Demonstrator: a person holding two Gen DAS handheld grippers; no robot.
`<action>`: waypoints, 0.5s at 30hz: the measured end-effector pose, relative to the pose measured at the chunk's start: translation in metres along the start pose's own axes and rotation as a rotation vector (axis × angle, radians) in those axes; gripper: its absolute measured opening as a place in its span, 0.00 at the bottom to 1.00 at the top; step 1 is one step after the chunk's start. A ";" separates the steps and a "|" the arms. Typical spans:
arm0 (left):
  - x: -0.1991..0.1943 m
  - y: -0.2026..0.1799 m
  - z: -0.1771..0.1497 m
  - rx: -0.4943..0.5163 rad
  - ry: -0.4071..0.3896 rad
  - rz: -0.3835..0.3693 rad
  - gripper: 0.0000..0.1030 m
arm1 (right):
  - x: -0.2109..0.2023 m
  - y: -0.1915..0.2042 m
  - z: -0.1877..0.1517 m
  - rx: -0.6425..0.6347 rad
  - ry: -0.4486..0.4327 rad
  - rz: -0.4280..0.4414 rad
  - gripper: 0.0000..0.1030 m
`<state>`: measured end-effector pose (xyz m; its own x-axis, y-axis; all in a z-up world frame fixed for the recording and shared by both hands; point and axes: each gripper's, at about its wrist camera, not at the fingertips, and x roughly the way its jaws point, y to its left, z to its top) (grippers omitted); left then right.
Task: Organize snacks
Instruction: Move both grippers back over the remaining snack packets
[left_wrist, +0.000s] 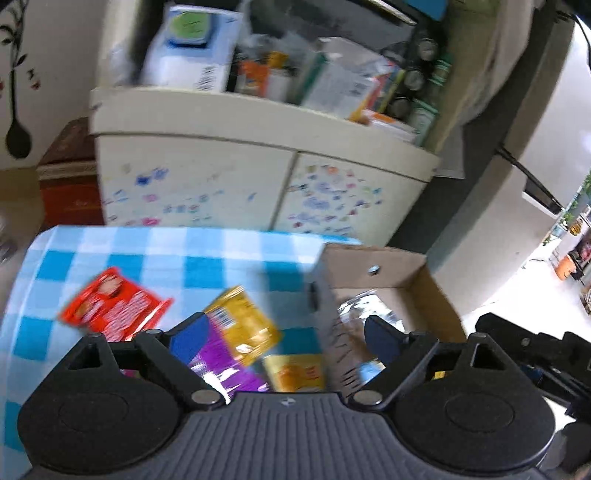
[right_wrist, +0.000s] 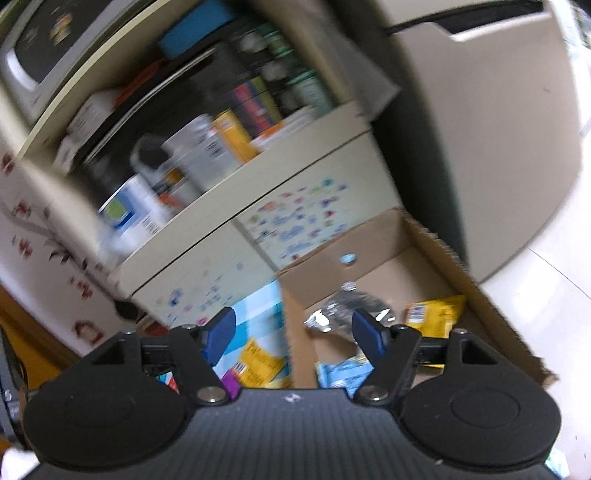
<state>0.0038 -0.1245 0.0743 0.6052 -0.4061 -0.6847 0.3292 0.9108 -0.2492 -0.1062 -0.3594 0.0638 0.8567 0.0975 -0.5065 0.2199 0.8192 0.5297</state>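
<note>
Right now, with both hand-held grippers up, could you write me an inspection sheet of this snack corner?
Surface: blue checked tablecloth, partly bare.
Job's things: red packet, yellow packet and purple packet on the cloth; cardboard box beside them holds a silver packet, a yellow pouch and a light blue packet.
Clutter: crowded shelf of boxes and cans.
Grippers: left hand-held gripper open, empty; right hand-held gripper open, empty.
Cables: black lead, blurred.
Surroundings: cream cabinet with stickers.
</note>
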 end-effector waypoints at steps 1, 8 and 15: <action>-0.002 0.008 -0.001 -0.009 0.004 0.009 0.91 | 0.002 0.006 -0.003 -0.023 0.009 0.010 0.69; -0.015 0.062 -0.019 0.002 0.037 0.077 0.92 | 0.019 0.046 -0.028 -0.177 0.070 0.080 0.69; -0.021 0.112 -0.033 -0.062 0.022 0.143 0.93 | 0.042 0.081 -0.056 -0.284 0.092 0.058 0.69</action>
<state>0.0039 -0.0115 0.0387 0.6262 -0.2705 -0.7312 0.1950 0.9624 -0.1891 -0.0782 -0.2574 0.0471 0.8156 0.1885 -0.5471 0.0216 0.9349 0.3543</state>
